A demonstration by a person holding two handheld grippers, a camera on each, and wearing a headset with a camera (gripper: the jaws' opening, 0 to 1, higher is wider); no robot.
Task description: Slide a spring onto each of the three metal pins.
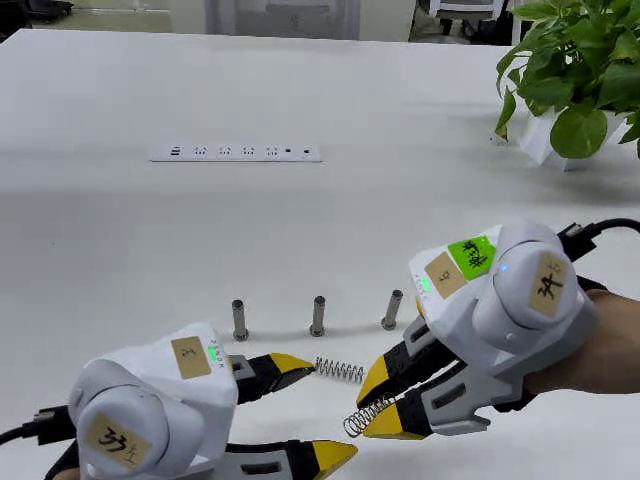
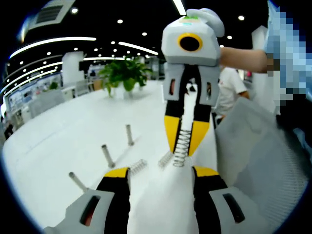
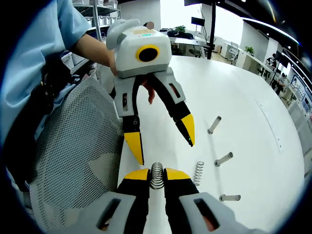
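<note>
The right claw was closed on the held spring, gripping it lengthwise between the jaws so that part of the coil stuck out past the yellow tips. In the right gripper view the coil's round end faced the camera between those tips. That grip probably kept the leading end open, as it must be to go over a post.

The left claw stood wide open and held nothing. It pointed toward the right claw from close by, likely ready to steady or guide the coil's free end.

A loose spring lay flat on the worktop, between the claws and the pins, near at hand for a later turn.

The left pin, middle pin and right pin stood upright on their wider bases in a spaced row just beyond. Each was bare, so no spring was seated yet. The right pin was nearest the loaded claw and seemed the natural first target.

A power strip and a potted plant sat well back, out of the working area.
</note>
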